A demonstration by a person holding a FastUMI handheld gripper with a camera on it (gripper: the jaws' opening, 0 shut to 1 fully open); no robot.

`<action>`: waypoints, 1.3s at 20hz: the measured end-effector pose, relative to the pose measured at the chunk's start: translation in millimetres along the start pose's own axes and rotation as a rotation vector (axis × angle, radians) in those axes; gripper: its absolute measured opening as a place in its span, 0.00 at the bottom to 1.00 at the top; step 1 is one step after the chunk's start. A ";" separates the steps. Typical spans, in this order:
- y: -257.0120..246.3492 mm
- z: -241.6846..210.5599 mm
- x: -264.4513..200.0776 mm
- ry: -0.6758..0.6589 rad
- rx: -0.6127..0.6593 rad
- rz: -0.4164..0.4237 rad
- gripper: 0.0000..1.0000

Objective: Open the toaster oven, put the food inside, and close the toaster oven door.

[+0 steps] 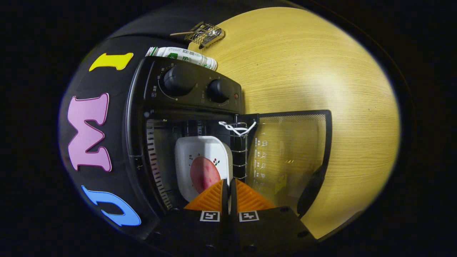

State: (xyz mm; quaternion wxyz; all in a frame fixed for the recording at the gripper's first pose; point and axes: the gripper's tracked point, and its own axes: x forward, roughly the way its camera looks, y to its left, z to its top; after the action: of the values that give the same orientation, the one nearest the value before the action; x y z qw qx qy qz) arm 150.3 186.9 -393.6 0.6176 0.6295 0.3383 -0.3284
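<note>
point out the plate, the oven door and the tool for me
plate (200,151): gripper view, on its bare white surface, inside the oven above the food.
oven door (289,150): gripper view, on the glass pane of the open door.
tool (229,191): gripper view, at the narrow gap between its fingertips, gripping the plate's rim.

The toaster oven (185,132) stands on the bench (321,71) against the booth wall, its door (289,153) swung fully open onto the bench. Inside the toaster oven a plate (200,157) rests on the wire rack (240,142), with a piece of food (204,175) on it. The gripper (228,187), fingers pressed together at the plate's rim, is just in front of the toaster oven's opening. Behind the toaster oven lies a tube-shaped package (185,56), and beyond that a wire basket (205,34).
</note>
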 end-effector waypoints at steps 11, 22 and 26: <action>7.6 -14.5 16.4 0.070 0.007 0.036 0.10; 13.5 -25.8 -36.0 0.214 -0.115 0.123 0.99; 0.5 -42.0 -83.3 0.301 -0.433 0.171 0.98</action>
State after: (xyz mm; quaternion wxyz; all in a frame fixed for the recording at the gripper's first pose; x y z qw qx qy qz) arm 104.2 227.2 -323.1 0.7060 0.5509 0.4343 -0.0978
